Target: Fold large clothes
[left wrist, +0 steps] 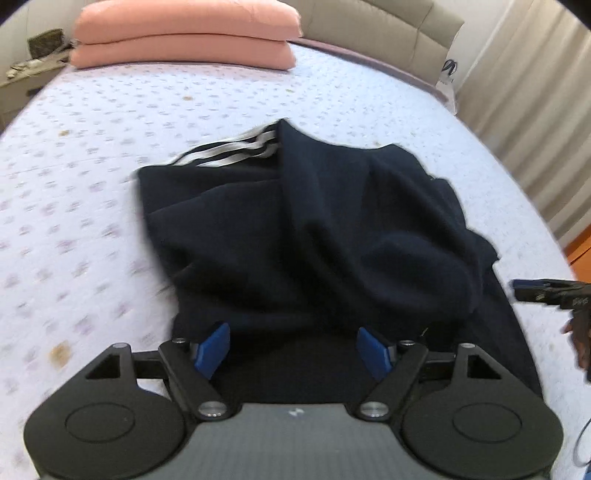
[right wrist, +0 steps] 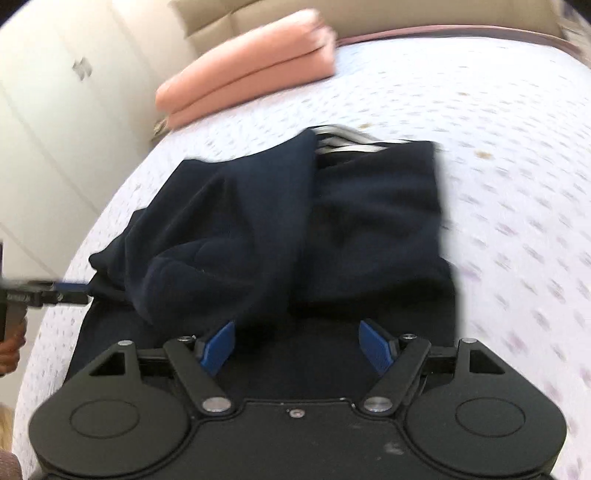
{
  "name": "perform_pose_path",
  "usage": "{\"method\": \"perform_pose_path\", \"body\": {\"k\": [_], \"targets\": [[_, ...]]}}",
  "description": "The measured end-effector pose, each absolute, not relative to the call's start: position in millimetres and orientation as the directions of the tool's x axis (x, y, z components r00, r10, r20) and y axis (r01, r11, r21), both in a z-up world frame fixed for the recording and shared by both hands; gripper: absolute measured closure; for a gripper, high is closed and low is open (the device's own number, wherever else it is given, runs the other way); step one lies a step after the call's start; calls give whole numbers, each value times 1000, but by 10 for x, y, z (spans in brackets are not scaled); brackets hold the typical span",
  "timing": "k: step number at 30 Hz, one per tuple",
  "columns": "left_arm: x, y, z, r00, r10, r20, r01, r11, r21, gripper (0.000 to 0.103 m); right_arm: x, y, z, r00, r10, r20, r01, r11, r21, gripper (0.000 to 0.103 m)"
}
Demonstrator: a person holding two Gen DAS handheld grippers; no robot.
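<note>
A dark navy garment (left wrist: 314,229) with white stripes (left wrist: 236,149) lies bunched and partly folded on the bed; it also shows in the right wrist view (right wrist: 295,221). My left gripper (left wrist: 293,341) is open, its blue fingers (left wrist: 212,349) spread over the garment's near edge, holding nothing. My right gripper (right wrist: 299,341) is open too, above the near edge of the cloth. Each gripper shows side-on in the other's view: the right gripper (left wrist: 517,286) at the far right, the left gripper (right wrist: 79,291) at the far left, shut as seen there.
The bed (left wrist: 92,184) has a white sheet with small purple marks. A folded pink blanket (left wrist: 184,37) lies at the head by the beige headboard (left wrist: 388,33). Curtains (left wrist: 535,110) hang to the right, and white cupboards (right wrist: 55,129) stand beside the bed.
</note>
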State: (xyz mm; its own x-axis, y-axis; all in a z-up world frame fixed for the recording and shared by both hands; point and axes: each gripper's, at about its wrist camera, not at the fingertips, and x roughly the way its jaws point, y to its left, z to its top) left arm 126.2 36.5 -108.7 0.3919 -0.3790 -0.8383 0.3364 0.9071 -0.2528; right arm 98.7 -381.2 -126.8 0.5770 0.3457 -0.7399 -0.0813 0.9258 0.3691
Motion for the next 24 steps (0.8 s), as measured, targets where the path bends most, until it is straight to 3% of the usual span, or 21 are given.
{"method": "perform_pose_path", "body": {"k": [3,4,6,10,17,24], "targets": [[1055,642,-1091,392,-339,-855,298,926,-231,28,654,-3986,-1424,578,235,-781,-49,966,255,15],[1036,708,-1131,380,-344,-859,279,928,-248,33,547,-4052,-1508,566,215,-796,-31,970,240,15],[937,846,-1230,342,-357,-869,249,926,-283,45,347,-4254,-1589,529,250,-811,32,949,313,24],[721,1006,-1435,297,-362,-884,197,929,-314,54,-71,-4552,-1693,583,359,-728,125,846,518,25],[276,1201,-1501,257,-461,-850,161,887,-432,54,-469,-4631,-1719,535,503,-679,112,753,648,25],[-28,1237,-1539,172,-552,-816,176,832,-526,54,-910,-4690,-1867,566,551,-613,188,637,748,30]]}}
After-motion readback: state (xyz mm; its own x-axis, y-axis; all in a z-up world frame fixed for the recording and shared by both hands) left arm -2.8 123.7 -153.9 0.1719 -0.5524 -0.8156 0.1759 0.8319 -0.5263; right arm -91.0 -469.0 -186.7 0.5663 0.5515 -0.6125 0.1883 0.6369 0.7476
